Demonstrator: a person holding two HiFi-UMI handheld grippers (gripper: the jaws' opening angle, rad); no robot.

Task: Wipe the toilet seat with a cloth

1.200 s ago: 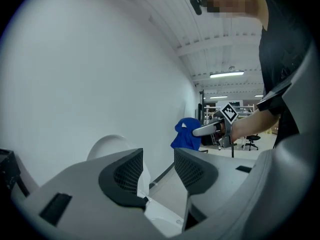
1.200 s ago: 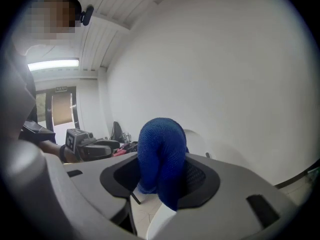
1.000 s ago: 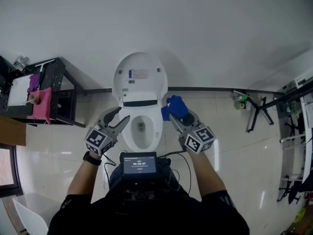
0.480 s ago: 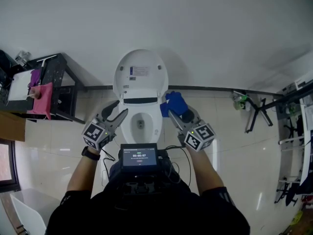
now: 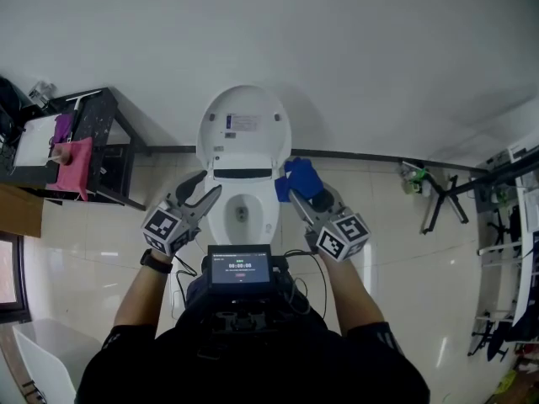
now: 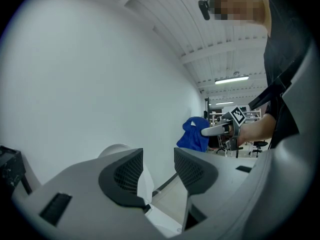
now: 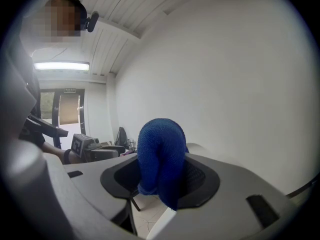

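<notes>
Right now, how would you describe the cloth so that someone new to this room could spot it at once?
Start at the white toilet against the wall, its lid raised. Just beside its right edge, the right gripper is shut on a bunched cloth. It is deep blue, unlike the pink cloth hanging on the black table far left.

The right gripper (image 7: 161, 186) is pinching a blue cloth (image 7: 160, 149) between its fingers (image 7: 202, 181), and the cloth is bulging up above them in a rounded fold. Beyond the fingers, to their left, the left gripper (image 7: 116, 149) is hovering. A white wall (image 7: 225, 74) is rising behind the fingers.
</notes>
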